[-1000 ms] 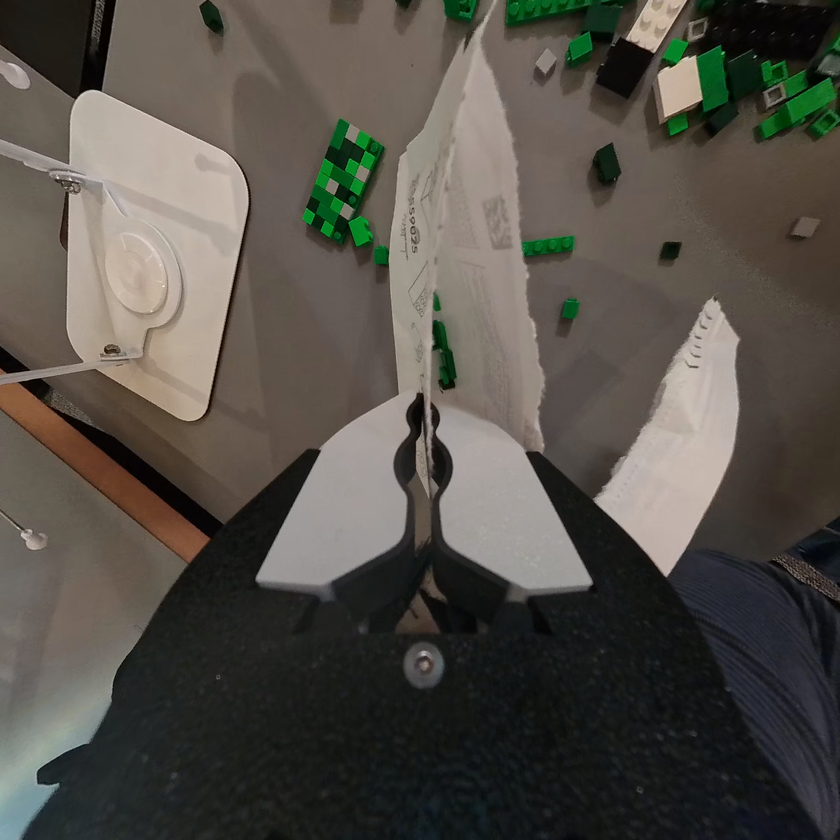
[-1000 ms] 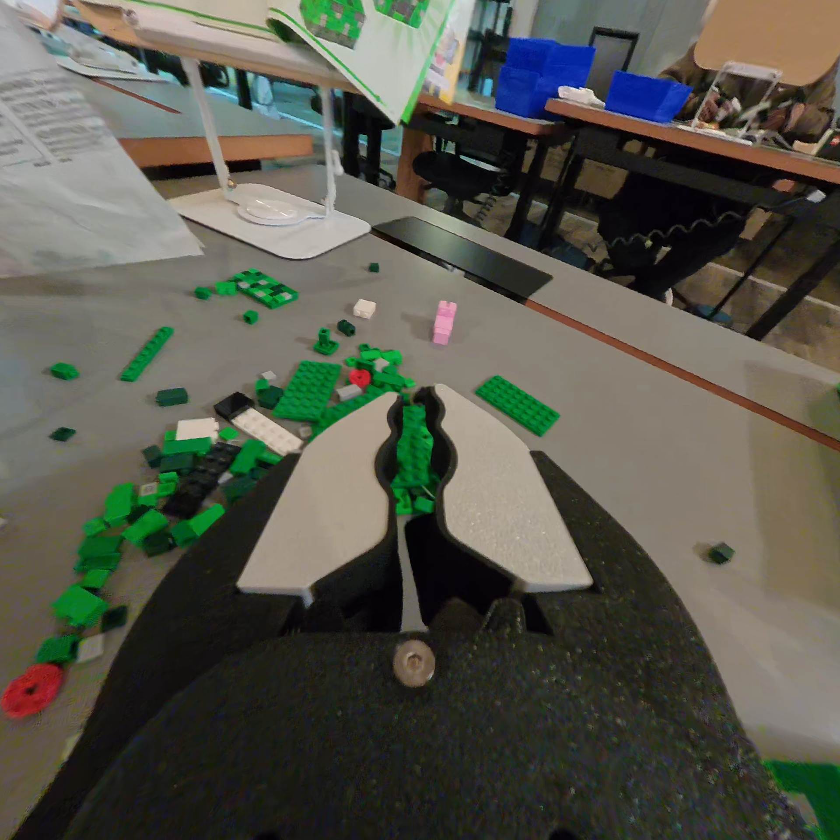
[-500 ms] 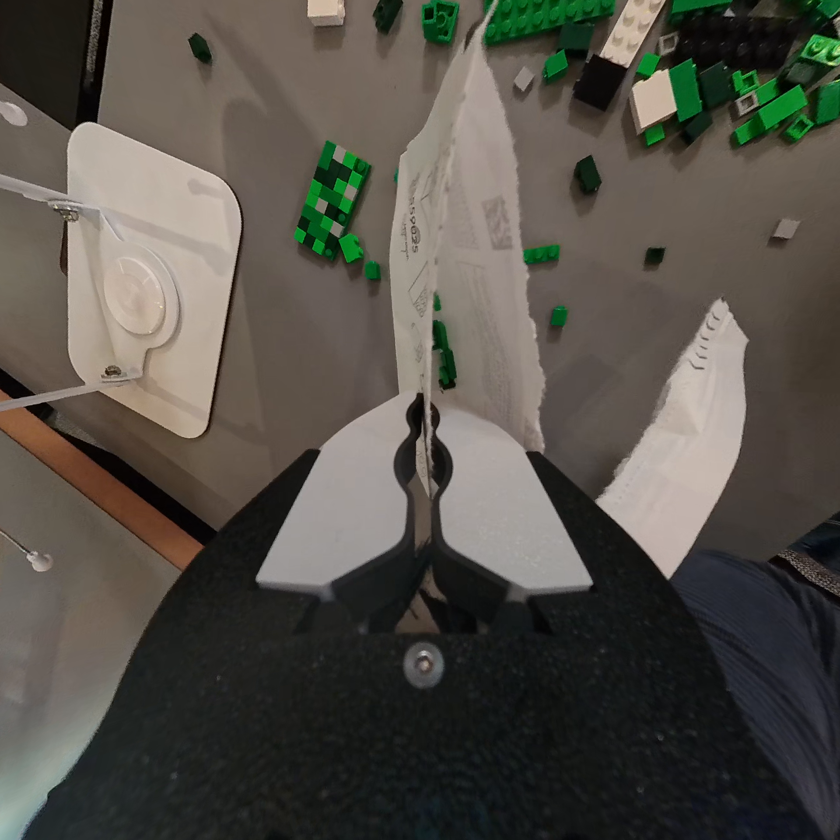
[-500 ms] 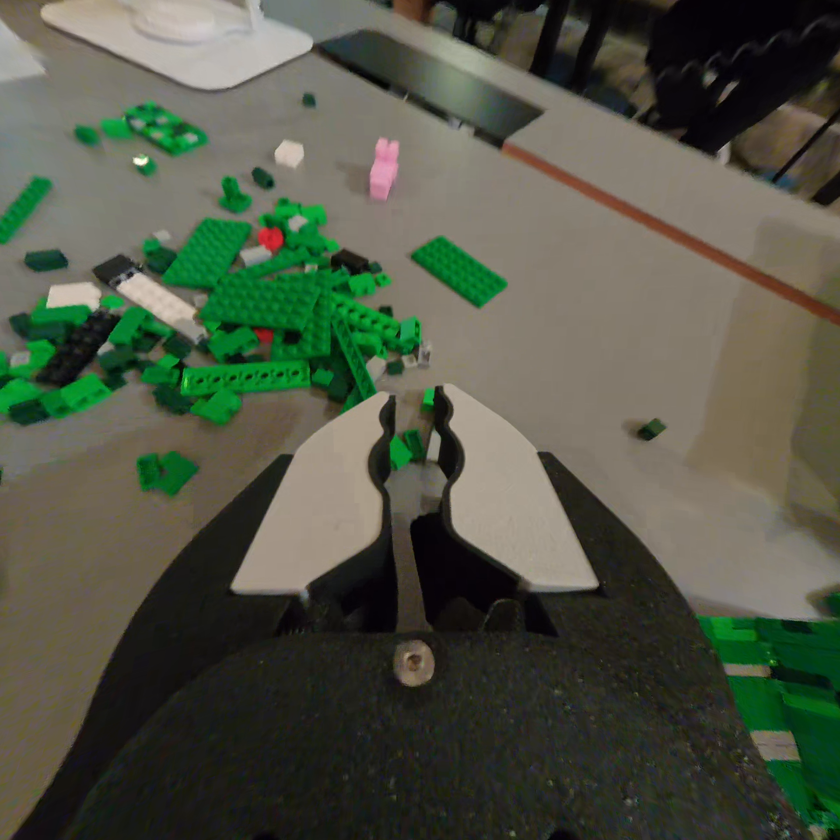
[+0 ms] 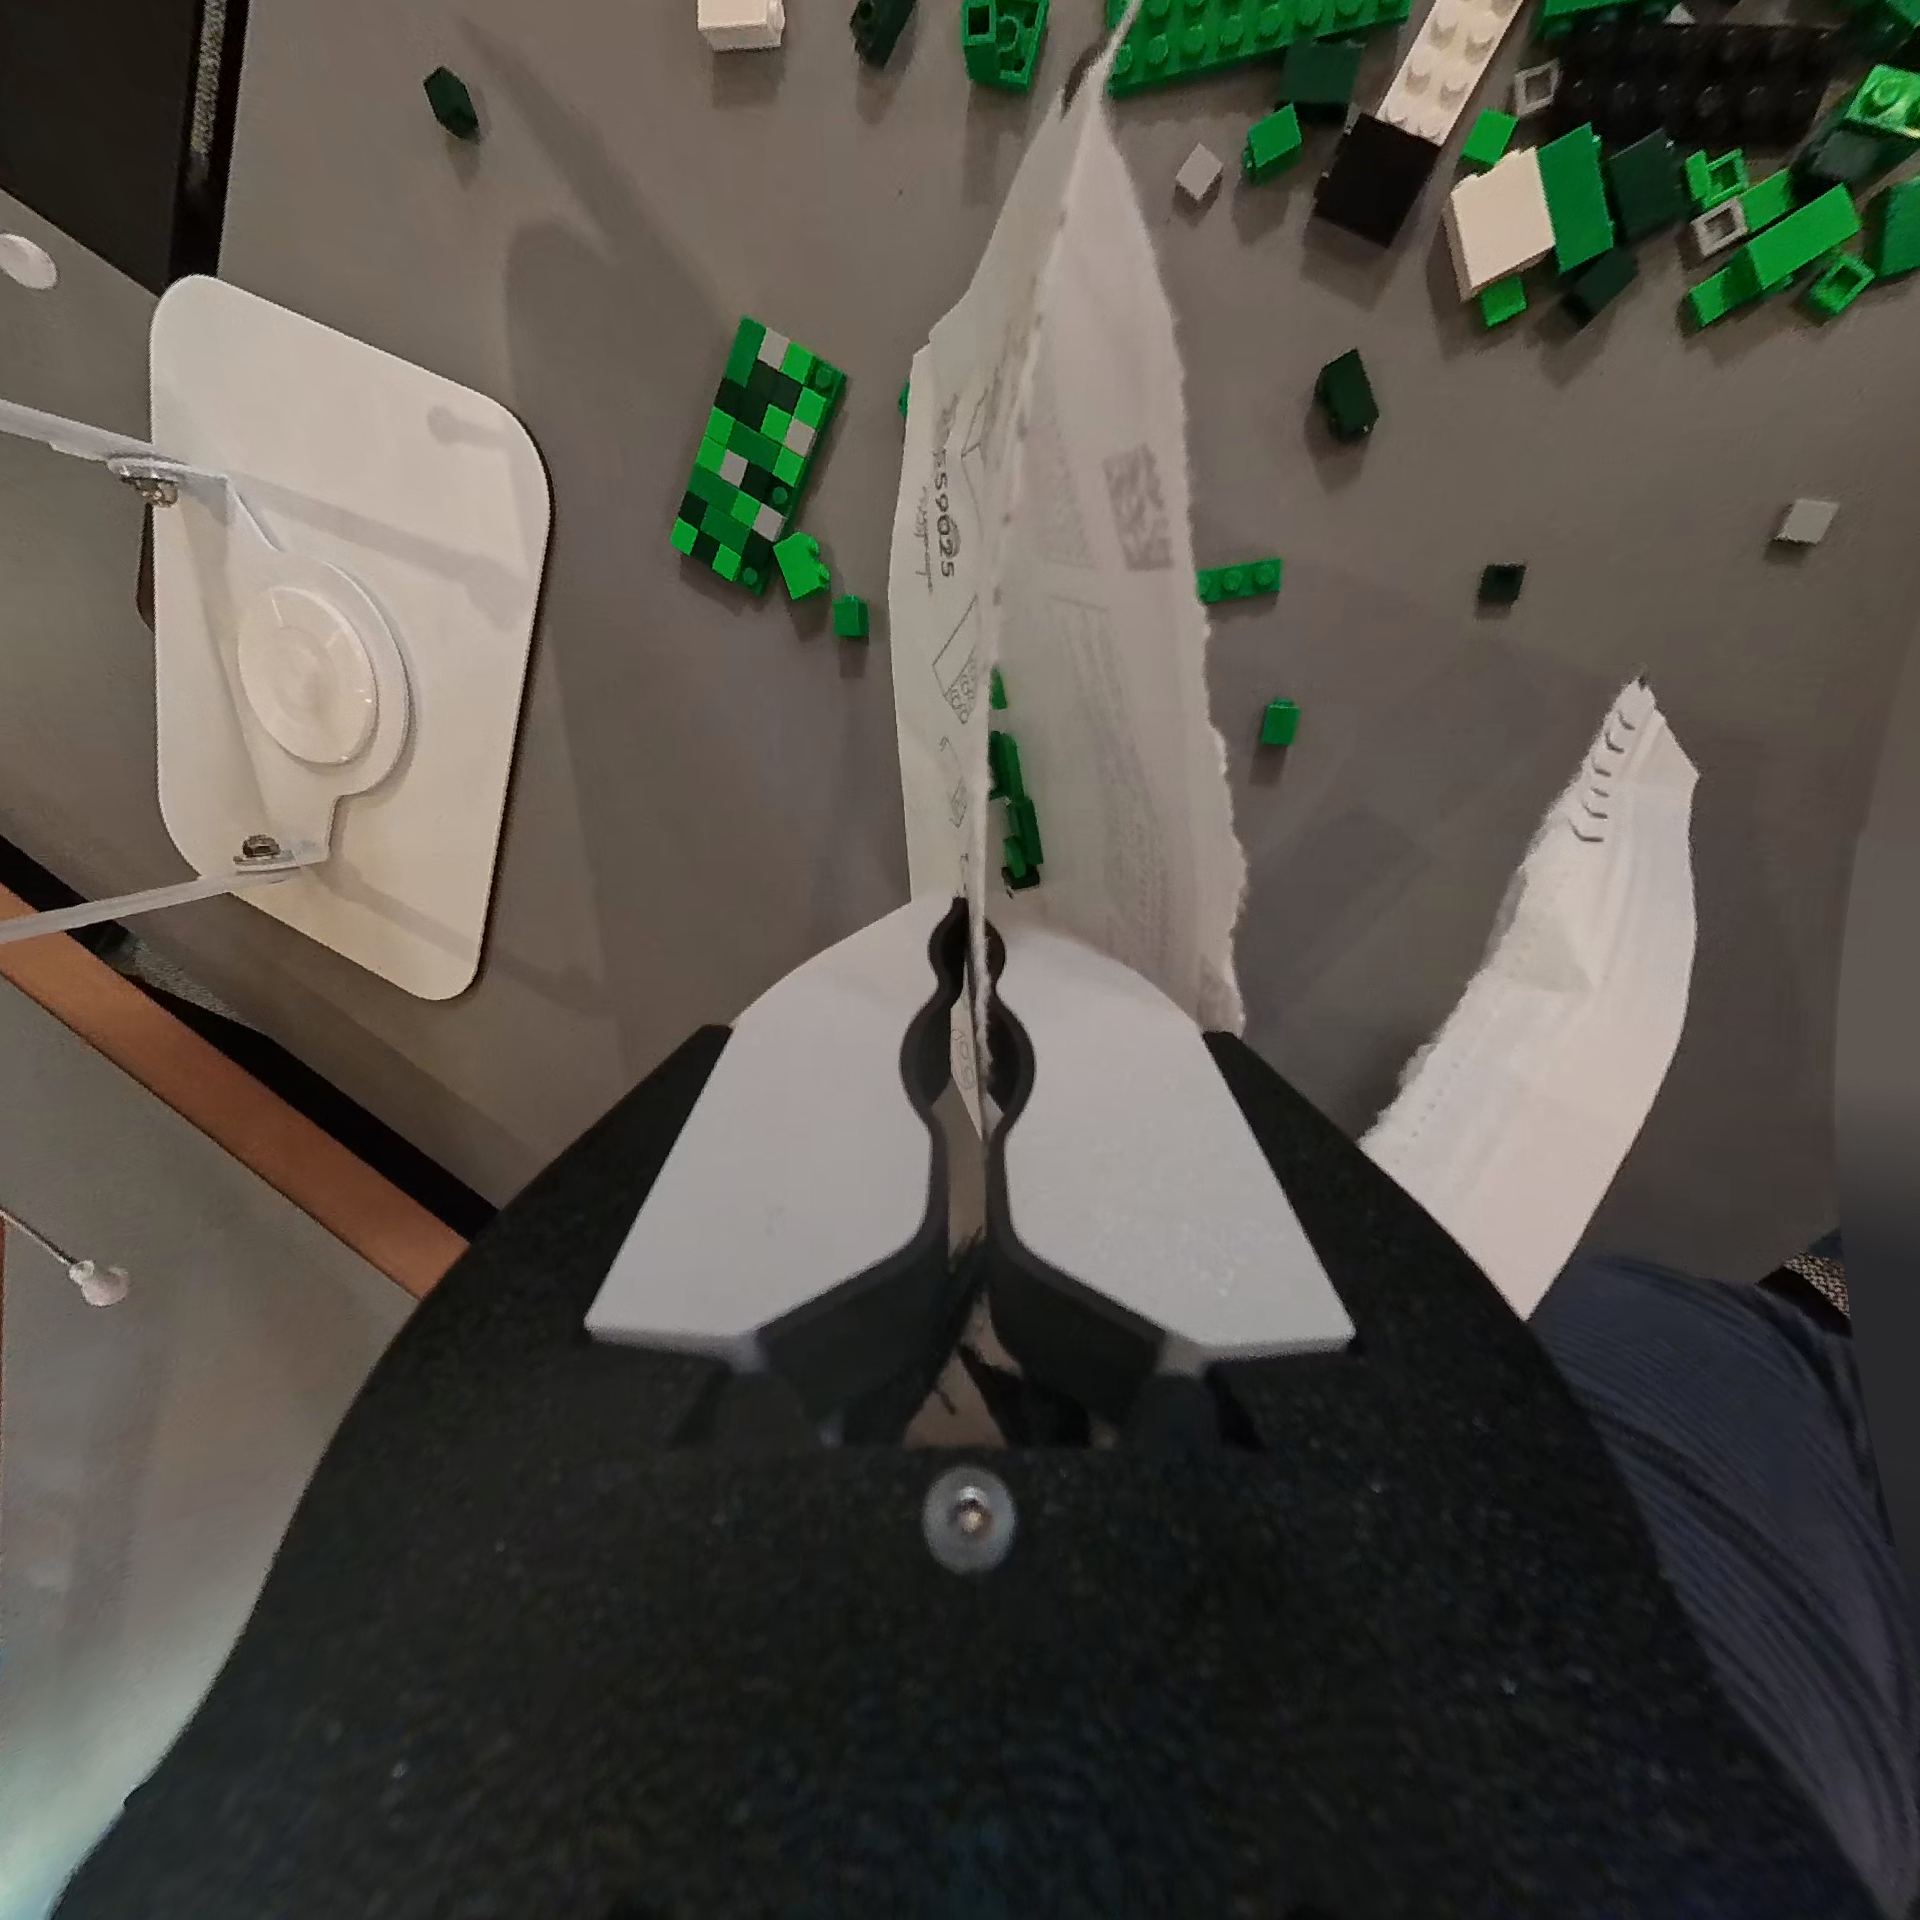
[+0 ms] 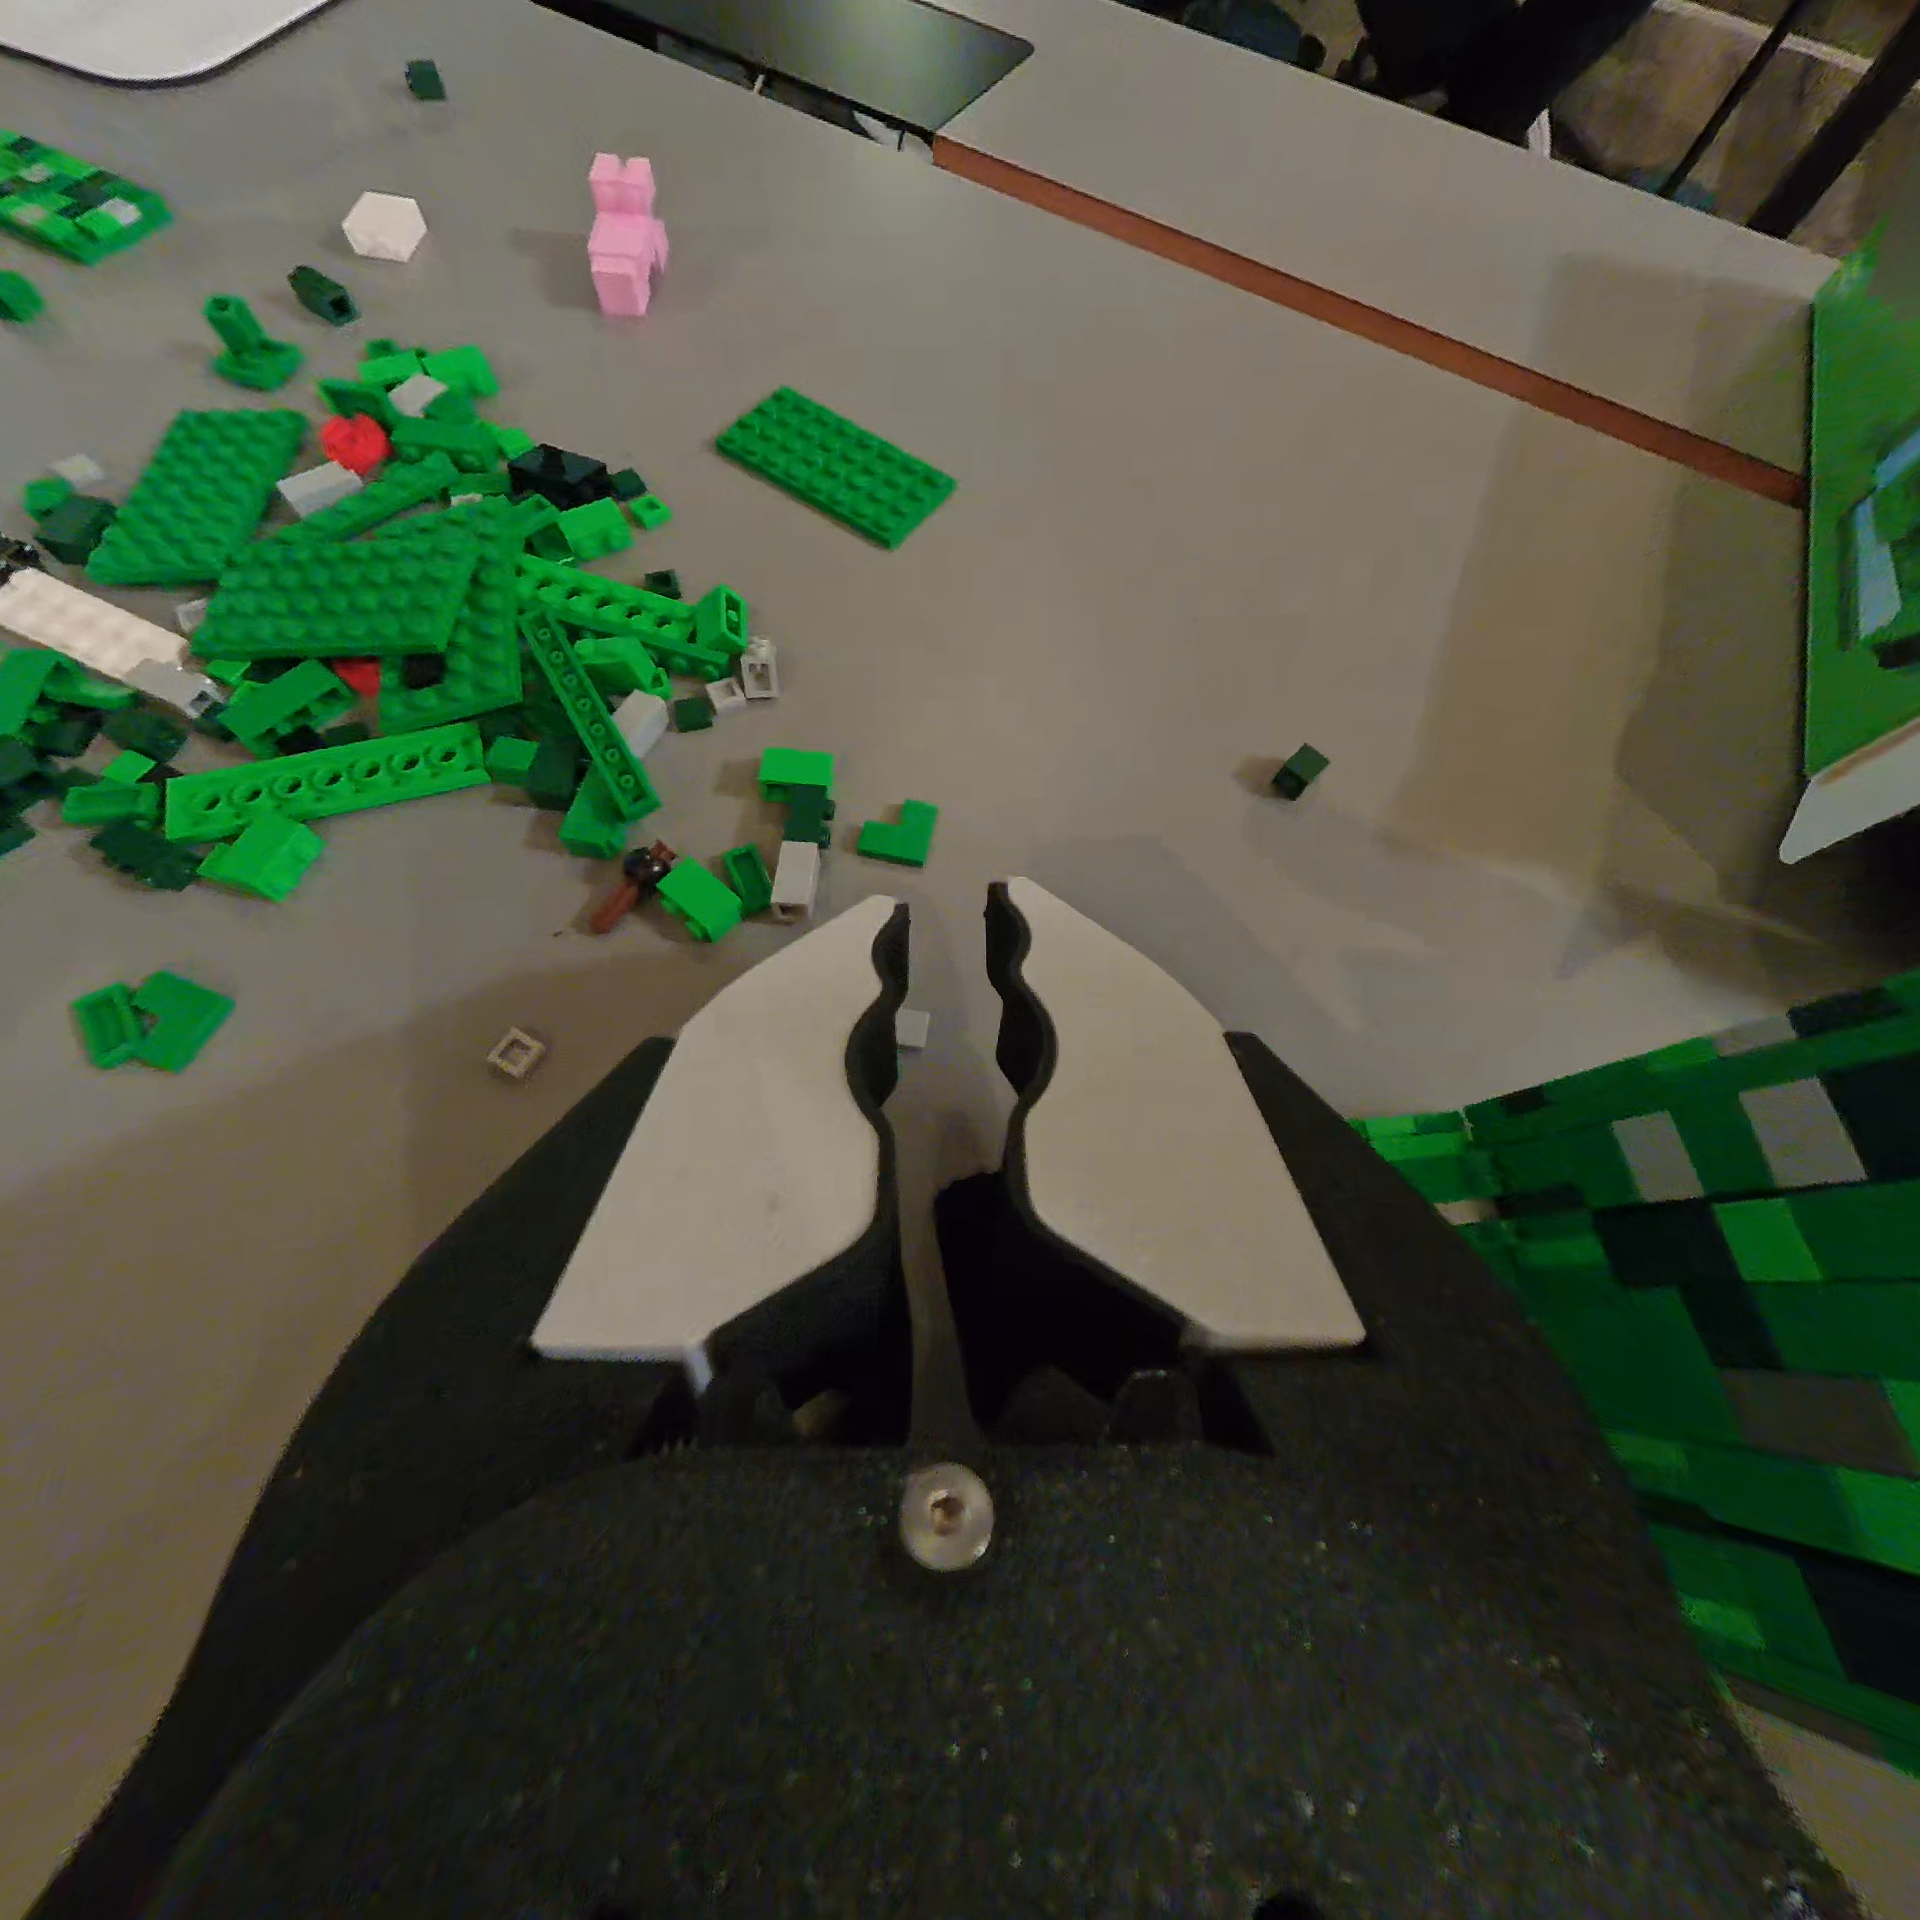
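My left gripper (image 5: 971, 914) is shut on the edge of a torn white printed paper bag (image 5: 1101, 540) and holds it high above the grey table, the bag hanging toward the bricks below. A second white paper piece (image 5: 1538, 987) hangs to its right. My right gripper (image 6: 945, 899) is empty, its jaws a narrow gap apart, low over bare table just right of a pile of green bricks (image 6: 364, 603). A small grey piece (image 6: 912, 1027) lies on the table under the gap. The nearest loose bricks (image 6: 795, 868) lie just ahead to the left.
A white stand base (image 5: 332, 623) sits at the table's left edge, near a green pixel-patterned plate (image 5: 764, 457). A pink figure (image 6: 623, 234) and a flat green plate (image 6: 836, 465) lie beyond the pile. A green box (image 6: 1860, 520) and a green patterned block surface (image 6: 1714, 1299) stand at the right. One gripper's finger ends stand about 40 cm off the other's.
My right gripper has tipped down and moved toward the near right edge of the brick pile. My left gripper has kept hold of the paper bag and shifted only slightly.
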### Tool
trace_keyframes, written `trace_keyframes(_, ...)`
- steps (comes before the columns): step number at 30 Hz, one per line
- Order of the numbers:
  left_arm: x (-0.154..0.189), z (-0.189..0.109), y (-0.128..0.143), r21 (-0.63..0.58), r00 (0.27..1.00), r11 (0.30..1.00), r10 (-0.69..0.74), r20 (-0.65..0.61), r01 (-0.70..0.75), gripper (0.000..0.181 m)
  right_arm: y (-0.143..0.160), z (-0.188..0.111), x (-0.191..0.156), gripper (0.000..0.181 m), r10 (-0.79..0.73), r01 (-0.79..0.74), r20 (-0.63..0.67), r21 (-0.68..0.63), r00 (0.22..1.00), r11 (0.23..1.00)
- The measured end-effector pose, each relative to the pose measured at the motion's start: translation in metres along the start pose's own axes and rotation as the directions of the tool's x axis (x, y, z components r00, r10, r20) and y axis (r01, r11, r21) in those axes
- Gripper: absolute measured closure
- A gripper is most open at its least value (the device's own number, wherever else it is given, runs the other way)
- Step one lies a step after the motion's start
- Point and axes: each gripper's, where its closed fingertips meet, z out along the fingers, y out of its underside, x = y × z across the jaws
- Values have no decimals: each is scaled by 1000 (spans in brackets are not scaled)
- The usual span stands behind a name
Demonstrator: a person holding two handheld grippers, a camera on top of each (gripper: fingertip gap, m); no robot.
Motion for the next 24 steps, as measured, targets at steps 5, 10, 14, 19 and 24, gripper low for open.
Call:
trace_keyframes(5,0,0,0,-3,1000,1000,-2,1,2,181,2,4,6,169,16,-18,-80,-16,997,1000)
trace_keyframes(10,0,0,0,0,1000,1000,0,1,0,181,10,2,7,172,41,-44,-56,-58,998,997)
trace_keyframes(14,1,-1,0,5,1000,1000,2,-3,-2,181,18,-2,13,179,104,-107,-36,-94,994,990)
trace_keyframes(19,1,0,-1,4,1000,1000,5,-3,-5,181,28,-1,12,180,89,-92,-31,-156,996,983)
trace_keyframes(24,2,0,-1,3,1000,1000,8,-4,-8,181,38,1,6,179,69,-67,3,-223,998,972)
